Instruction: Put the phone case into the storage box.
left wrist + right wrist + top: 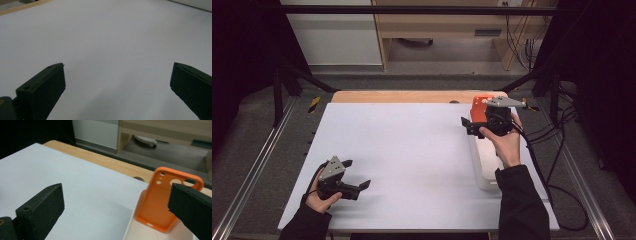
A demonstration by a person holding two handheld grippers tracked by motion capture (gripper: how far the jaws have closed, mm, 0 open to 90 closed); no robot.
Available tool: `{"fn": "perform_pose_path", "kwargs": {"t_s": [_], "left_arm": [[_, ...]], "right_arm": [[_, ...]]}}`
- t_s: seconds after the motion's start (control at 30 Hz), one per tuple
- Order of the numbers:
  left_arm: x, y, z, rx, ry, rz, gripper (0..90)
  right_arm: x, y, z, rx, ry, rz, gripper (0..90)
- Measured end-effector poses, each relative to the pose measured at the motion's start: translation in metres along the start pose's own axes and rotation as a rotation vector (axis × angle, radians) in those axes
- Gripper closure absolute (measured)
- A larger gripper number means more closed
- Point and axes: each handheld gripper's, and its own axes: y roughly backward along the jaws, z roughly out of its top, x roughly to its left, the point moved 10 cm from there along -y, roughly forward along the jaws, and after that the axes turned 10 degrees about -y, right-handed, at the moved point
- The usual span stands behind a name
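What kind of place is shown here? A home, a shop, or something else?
Most likely a lab or recording workstation, not a home. A metal frame surrounds the white table, loose cables trail over the floor, and a person holds a claw in each hand.

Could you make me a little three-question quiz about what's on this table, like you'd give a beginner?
1. True or false: the left gripper is holding something.
2. What colour is the phone case?
3. The phone case lies in: A) a white tray at the table's right edge, B) the middle of the white table, C) a person's hand.

Key:
1. False; its jaws stand open over bare table.
2. Orange.
3. A; the right gripper hovers open near it.
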Motion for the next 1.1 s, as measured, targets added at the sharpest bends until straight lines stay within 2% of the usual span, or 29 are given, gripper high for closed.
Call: {"fn": "perform_pose_path", "kwargs": {"t_s": [0.13, 0.3, 0.47, 0.6, 0.73, 0.8, 0.9, 1.1], "left_arm": [[0.000, 0.000, 0.000, 0.000, -0.002, -0.001, 0.0], [-0.001, 0.001, 0.001, -0.003, -0.004, 0.000, 0.0], [-0.001, 0.001, 0.002, -0.009, -0.005, 0.001, 0.0], [-0.001, 0.002, 0.003, -0.015, -0.006, 0.002, 0.0], [-0.001, 0.003, 0.005, -0.023, -0.007, 0.001, 0.0], [-0.002, 0.003, 0.005, -0.028, -0.010, 0.001, 0.0], [-0.002, 0.003, 0.006, -0.035, -0.010, 0.001, 0.0], [-0.002, 0.005, 0.008, -0.049, -0.008, -0.002, 0.0]], "right_arm": [[0.015, 0.013, -0.010, -0.026, 0.031, 0.076, 0.9], [0.028, 0.028, -0.028, -0.036, 0.065, 0.139, 0.4], [0.038, 0.039, -0.048, -0.046, 0.076, 0.210, 0.4], [0.038, 0.048, -0.065, -0.055, 0.087, 0.239, 0.4], [0.033, 0.053, -0.084, -0.041, 0.096, 0.252, 0.5], [0.031, 0.055, -0.090, -0.049, 0.108, 0.253, 0.9], [0.027, 0.059, -0.100, -0.050, 0.105, 0.266, 1.0], [0.016, 0.066, -0.111, -0.073, 0.095, 0.258, 0.4]]}}
